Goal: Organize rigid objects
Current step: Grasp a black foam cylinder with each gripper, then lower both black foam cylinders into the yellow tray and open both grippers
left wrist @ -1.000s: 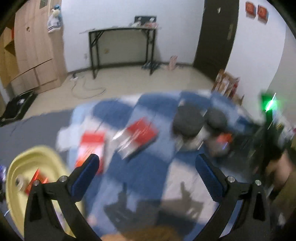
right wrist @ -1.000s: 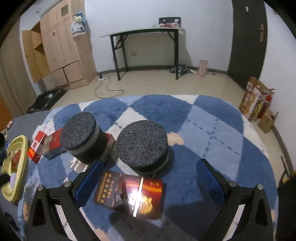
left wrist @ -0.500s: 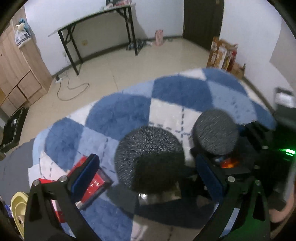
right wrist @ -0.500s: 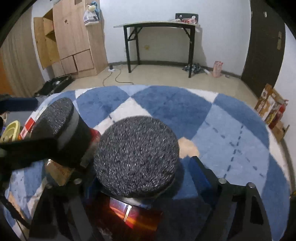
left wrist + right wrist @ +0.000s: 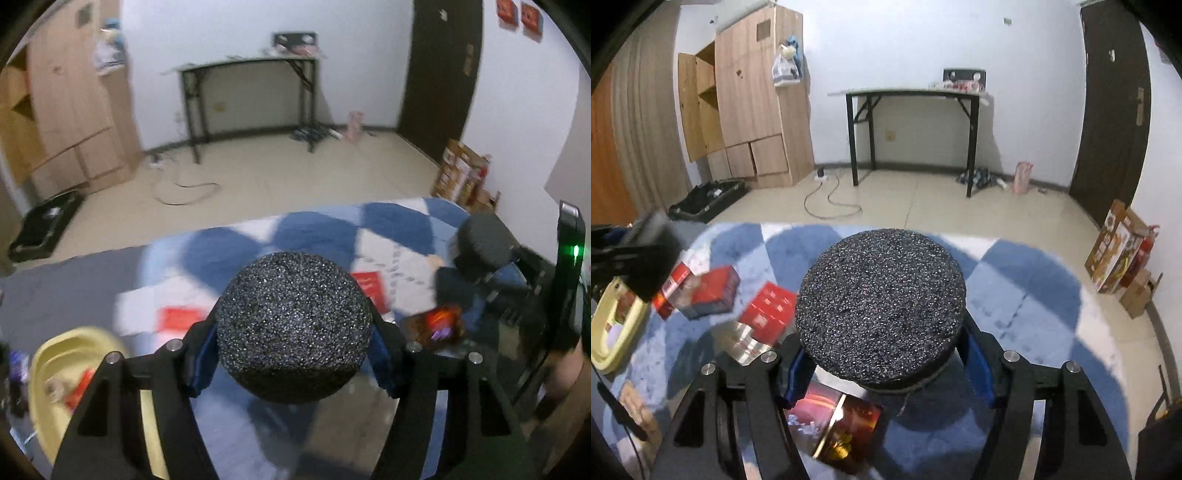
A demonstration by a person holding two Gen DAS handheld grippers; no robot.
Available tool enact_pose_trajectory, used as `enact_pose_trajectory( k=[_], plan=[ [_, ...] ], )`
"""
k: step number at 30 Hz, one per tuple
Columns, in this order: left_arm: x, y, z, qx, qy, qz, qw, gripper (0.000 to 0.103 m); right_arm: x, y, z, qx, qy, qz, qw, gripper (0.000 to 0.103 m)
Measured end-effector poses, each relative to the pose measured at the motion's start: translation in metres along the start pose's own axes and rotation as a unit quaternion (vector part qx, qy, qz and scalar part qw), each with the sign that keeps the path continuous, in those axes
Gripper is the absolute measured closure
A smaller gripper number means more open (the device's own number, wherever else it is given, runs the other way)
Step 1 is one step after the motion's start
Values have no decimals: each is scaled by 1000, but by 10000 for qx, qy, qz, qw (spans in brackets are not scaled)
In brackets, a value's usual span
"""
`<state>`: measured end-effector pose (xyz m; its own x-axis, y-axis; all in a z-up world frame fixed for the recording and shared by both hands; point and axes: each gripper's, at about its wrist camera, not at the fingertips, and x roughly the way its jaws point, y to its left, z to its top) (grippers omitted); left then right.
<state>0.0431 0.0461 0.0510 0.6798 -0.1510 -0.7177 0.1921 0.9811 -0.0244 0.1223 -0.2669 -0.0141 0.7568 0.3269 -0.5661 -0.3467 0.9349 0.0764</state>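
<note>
Between your left gripper's [image 5: 293, 363] blue pads: a coarse, speckled black foam puck [image 5: 293, 330], clamped as the jaws closed; your right gripper [image 5: 886, 369] pinches its own round puck [image 5: 881, 306].

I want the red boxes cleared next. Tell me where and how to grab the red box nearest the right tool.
Take the red box across its two long side faces, coming from above. It lies flat on the rug, so its sides are exposed, and a glossy packet crowds its near edge. The right tool is already shut on a black disc.

Rough, speckled matt foam discs [image 5: 881, 306], fluffy pile rug [image 5: 1034, 280], glossy foil-wrapped red boxes [image 5: 768, 312], smooth yellow plastic tray [image 5: 55, 354], wood-grain wardrobe [image 5: 753, 99]
</note>
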Motion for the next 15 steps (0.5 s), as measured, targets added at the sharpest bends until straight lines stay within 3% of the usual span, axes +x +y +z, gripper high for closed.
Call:
enact_pose_trajectory(
  k=[2, 7, 9, 13, 15],
  plan=[
    [-27, 31, -24, -290, -66, 57, 9995, 34, -15, 9, 4, 23, -53, 193, 9998, 35],
    [-80, 106, -97, -792, 31, 815, 9935, 34, -43, 53, 8, -356, -62, 587, 9976, 35],
    [-93, 138, -119, -1209, -10, 904, 9885, 34, -49, 74, 9, -503, -31, 704, 9962, 35],
    [-91, 182, -153, -1513, -84, 1011, 9833, 34, -52, 116, 16, -712, 29, 1098, 9914, 35],
    [-77, 209, -171, -1806, 214, 1193, 9761, 34, -46, 132, 17, -733, 154, 1299, 9887, 35]
  ],
)
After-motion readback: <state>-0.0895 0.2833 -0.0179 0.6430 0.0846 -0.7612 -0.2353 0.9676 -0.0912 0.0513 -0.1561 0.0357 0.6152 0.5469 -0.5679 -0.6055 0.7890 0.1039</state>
